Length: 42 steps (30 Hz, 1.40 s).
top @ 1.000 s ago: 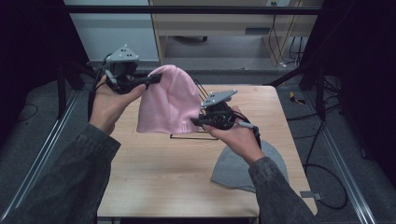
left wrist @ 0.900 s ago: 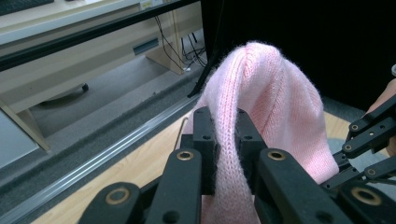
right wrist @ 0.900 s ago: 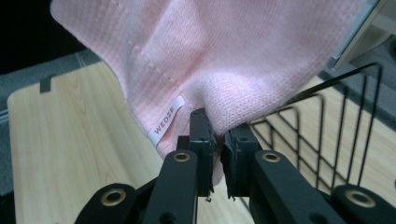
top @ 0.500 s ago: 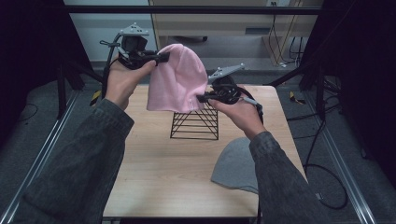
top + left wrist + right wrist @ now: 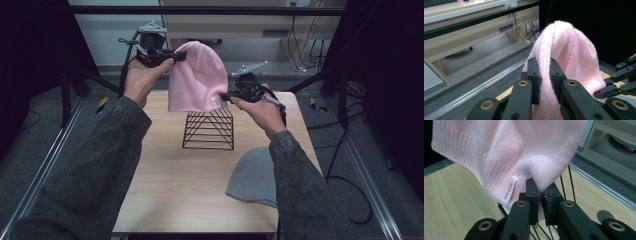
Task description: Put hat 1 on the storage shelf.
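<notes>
Knit hat (image 5: 196,75): held up between left tool (image 5: 176,55) and right tool (image 5: 224,97), above wire stand (image 5: 209,130). Stand: on counter (image 5: 165,175), below right tool. Second hat (image 5: 252,176): flat on counter, nearer the person than the stand, under right forearm.

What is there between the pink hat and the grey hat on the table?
In the high view, the black wire stand sits on the table below the held pink hat; between the stand and the grey hat is bare wood.
</notes>
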Available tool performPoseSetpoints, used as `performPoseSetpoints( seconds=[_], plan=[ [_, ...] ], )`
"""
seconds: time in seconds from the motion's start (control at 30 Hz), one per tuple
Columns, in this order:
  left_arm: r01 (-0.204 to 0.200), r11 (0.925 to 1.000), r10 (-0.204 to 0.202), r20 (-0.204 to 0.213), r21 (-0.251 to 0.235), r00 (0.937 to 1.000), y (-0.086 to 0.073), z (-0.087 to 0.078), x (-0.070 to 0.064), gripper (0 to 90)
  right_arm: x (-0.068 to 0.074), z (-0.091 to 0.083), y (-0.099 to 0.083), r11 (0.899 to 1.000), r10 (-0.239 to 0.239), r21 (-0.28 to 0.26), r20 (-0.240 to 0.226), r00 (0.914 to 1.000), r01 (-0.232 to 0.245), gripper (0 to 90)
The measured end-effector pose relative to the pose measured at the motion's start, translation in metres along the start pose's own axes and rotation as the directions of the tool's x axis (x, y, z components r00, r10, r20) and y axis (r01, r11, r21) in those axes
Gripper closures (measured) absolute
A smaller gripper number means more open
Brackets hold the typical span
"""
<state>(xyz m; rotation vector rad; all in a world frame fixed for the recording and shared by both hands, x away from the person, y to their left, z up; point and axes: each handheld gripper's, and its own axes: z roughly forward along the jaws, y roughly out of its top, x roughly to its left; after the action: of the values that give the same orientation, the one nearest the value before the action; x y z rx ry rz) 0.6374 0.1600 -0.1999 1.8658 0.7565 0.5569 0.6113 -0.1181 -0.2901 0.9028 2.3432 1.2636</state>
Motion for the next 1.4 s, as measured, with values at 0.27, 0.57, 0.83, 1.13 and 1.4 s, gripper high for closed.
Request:
performPoseSetpoints(
  seconds=[0.27, 0.57, 0.83, 1.13, 1.4],
  plan=[
    [-0.032, 0.9995, 0.032, 0.002, -0.009, 0.9995, -0.002, 0.017, -0.001, 81.9, -0.006, 0.003, -0.007, 1.0, 0.0, 0.001, 0.033, 0.9994, 0.0, 83.8],
    [-0.06, 0.9978, 0.061, 0.004, -0.028, 0.9982, -0.012, 0.035, -0.004, 81.7, -0.005, 0.007, -0.021, 1.0, -0.023, 0.0, 0.056, 0.9982, 0.023, 83.7],
    [-0.068, 0.997, 0.068, 0.003, -0.036, 0.9977, -0.021, 0.042, -0.008, 81.5, -0.002, 0.007, -0.032, 0.999, -0.049, 0.003, 0.082, 0.9954, 0.049, 83.6],
    [-0.087, 0.9953, 0.087, -0.004, -0.042, 0.9962, -0.03, 0.046, -0.015, 80.8, 0.001, 0.009, -0.042, 0.997, -0.071, 0.014, 0.103, 0.9922, 0.07, 83.4],
    [-0.099, 0.9937, 0.099, -0.008, -0.052, 0.995, -0.039, 0.043, -0.021, 80.5, 0.003, 0.009, -0.048, 0.997, -0.077, 0.012, 0.107, 0.9913, 0.076, 83.2]
  ],
)
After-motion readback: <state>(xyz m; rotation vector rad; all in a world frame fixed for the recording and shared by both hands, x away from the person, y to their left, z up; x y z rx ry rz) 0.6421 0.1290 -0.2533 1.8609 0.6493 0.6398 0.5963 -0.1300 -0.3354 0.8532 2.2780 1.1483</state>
